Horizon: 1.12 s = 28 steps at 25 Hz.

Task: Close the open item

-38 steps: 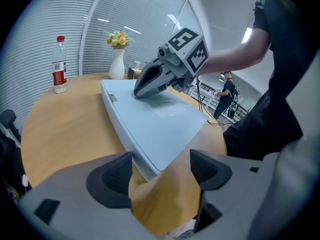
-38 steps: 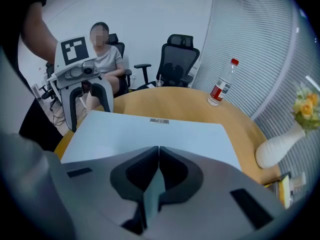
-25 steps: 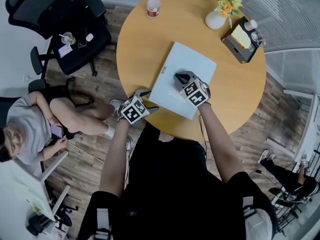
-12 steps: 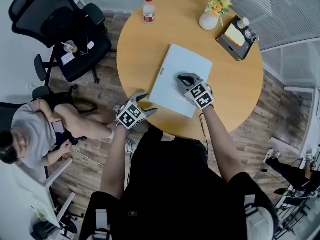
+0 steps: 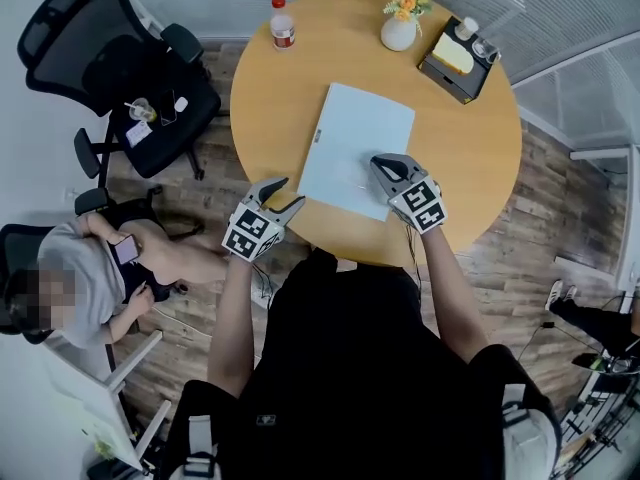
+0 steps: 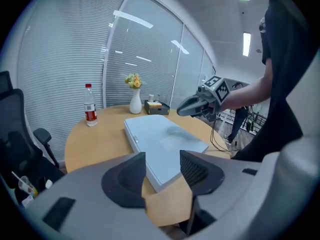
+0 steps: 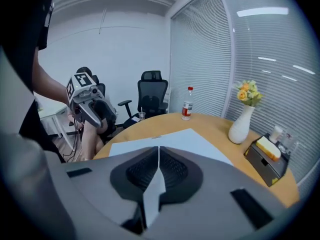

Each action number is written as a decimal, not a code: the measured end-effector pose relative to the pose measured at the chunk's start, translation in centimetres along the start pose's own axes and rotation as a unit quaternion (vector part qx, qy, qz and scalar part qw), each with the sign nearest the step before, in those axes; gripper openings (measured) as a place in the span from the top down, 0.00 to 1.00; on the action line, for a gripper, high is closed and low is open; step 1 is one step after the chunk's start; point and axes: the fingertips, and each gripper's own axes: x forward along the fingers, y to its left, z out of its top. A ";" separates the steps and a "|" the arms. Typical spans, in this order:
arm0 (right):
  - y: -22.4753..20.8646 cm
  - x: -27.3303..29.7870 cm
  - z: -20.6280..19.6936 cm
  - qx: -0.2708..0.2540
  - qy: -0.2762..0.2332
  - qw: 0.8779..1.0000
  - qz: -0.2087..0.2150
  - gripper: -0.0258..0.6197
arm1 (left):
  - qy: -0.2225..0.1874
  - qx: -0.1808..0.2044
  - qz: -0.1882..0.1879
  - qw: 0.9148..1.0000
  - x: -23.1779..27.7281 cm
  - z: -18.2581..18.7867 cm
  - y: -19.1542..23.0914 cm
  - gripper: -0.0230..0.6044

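Note:
A flat pale-blue laptop [image 5: 355,148] lies with its lid down on the round wooden table [image 5: 470,168]. My left gripper [image 5: 290,192] hovers at the table's near edge, just left of the laptop's near corner. Its jaws have just been closing and stand partly apart with nothing between them. In the left gripper view the gripper [image 6: 162,156] has only the laptop [image 6: 162,136] and the table beyond its gap. My right gripper [image 5: 385,168] is raised over the laptop's near right edge. Its jaws [image 7: 158,154] are shut and hold nothing.
At the table's far side stand a red-capped bottle [image 5: 282,23], a white vase of flowers [image 5: 398,30] and a black tray with a tissue box [image 5: 455,60]. A black office chair [image 5: 120,68] and a seated person [image 5: 90,278] are at the left.
Both grippers have risen and drawn back from the laptop toward the near edge. The right one has left the lid. The left gripper's jaws stand narrower.

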 end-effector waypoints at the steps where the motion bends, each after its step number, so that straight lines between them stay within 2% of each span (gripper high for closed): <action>1: 0.0 -0.8 -0.1 0.008 -0.005 1.000 -0.008 0.95 | -0.011 -0.002 0.007 1.000 -0.7 0.5 0.2 0.64; 5: 0.9 -3.4 -1.1 0.015 -0.012 1.000 -0.021 0.95 | -0.069 -0.042 0.010 0.997 -3.2 2.9 0.3 0.85; 8: 1.4 -4.8 -1.7 0.014 -0.014 0.999 -0.025 0.95 | -0.106 -0.072 0.001 0.992 -4.4 4.3 0.3 0.93; 11: 1.7 -5.9 -2.0 0.014 -0.016 0.999 -0.027 0.95 | -0.119 -0.079 -0.003 0.990 -4.7 5.1 0.0 0.95; 18: 2.8 -7.3 -1.6 0.028 -0.033 0.999 -0.023 0.95 | -0.112 -0.063 -0.019 0.992 -4.4 6.2 -1.5 0.95; 28: 3.2 -7.5 -1.7 0.033 -0.035 0.998 -0.028 0.95 | -0.107 -0.067 -0.036 0.991 -3.8 6.5 -1.8 0.95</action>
